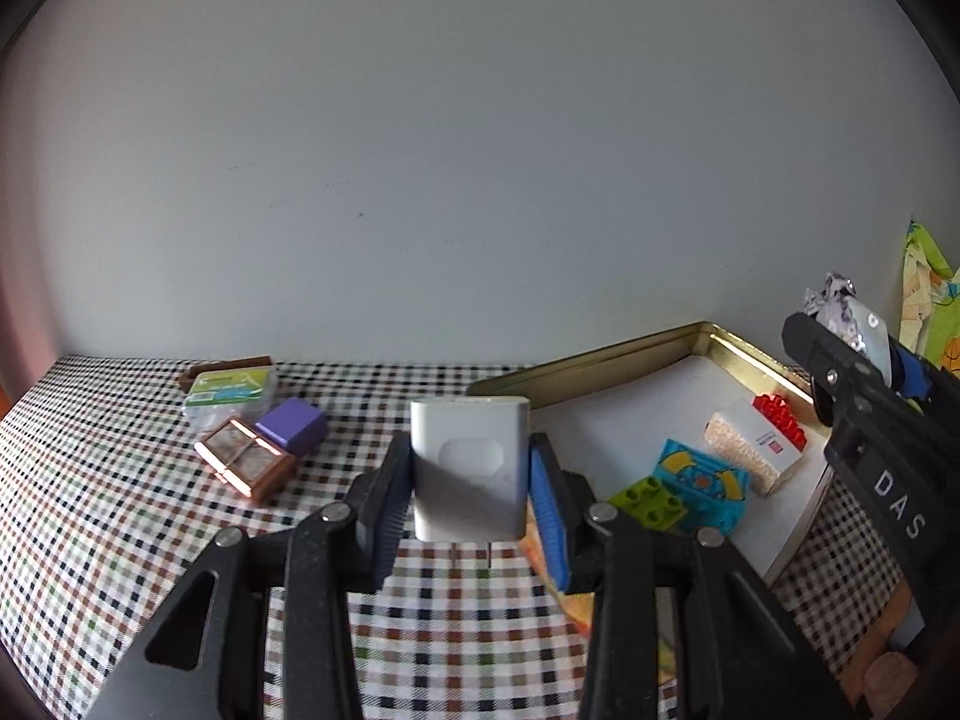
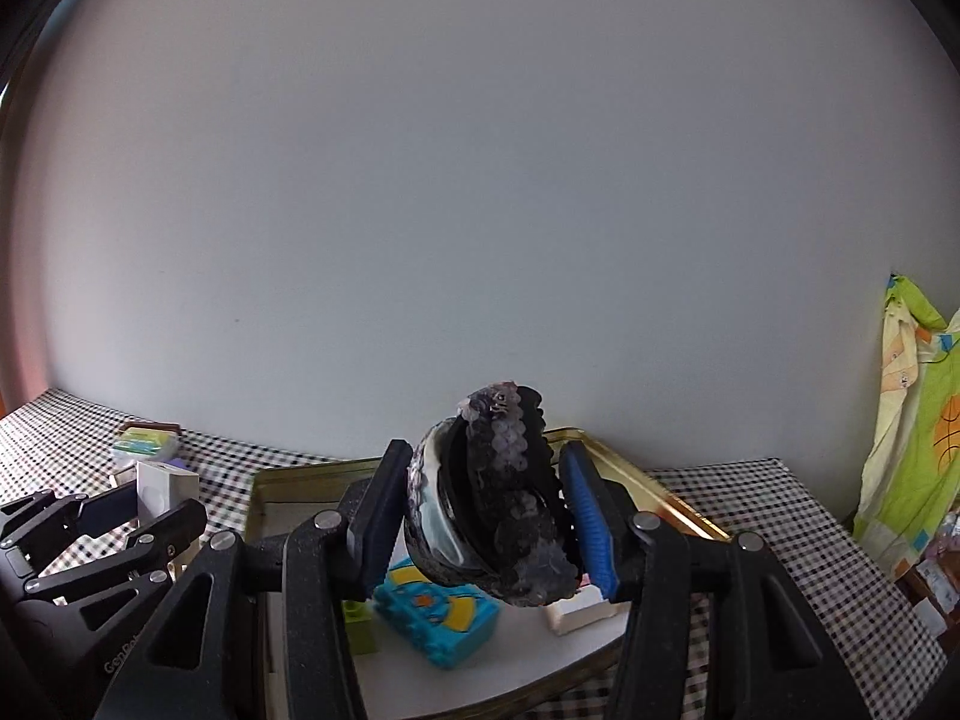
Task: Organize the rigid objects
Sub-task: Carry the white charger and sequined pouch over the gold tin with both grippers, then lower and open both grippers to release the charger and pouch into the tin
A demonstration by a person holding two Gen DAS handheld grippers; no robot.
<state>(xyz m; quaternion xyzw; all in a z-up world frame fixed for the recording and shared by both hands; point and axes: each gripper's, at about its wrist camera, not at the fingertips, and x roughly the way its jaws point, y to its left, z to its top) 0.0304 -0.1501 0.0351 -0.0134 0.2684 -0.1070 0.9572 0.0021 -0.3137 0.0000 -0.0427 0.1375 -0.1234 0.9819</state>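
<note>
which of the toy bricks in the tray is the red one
The studded brick farthest back in the tray, behind the white box.

Glossy gold metal tray (image 1: 636, 354), matt white plastic charger (image 1: 471, 468), apparently woven checked cloth (image 1: 120, 510).

From my left gripper (image 1: 471, 504), bare checked cloth (image 1: 120, 540) lies open toward 7 o'clock. At 10 o'clock a purple block (image 1: 294, 423), a brown case (image 1: 246, 465) and a clear box (image 1: 231, 393) crowd together. At 2 o'clock the gold tray (image 1: 600, 360) holds toys, my right gripper (image 1: 864, 354) above it.
</note>
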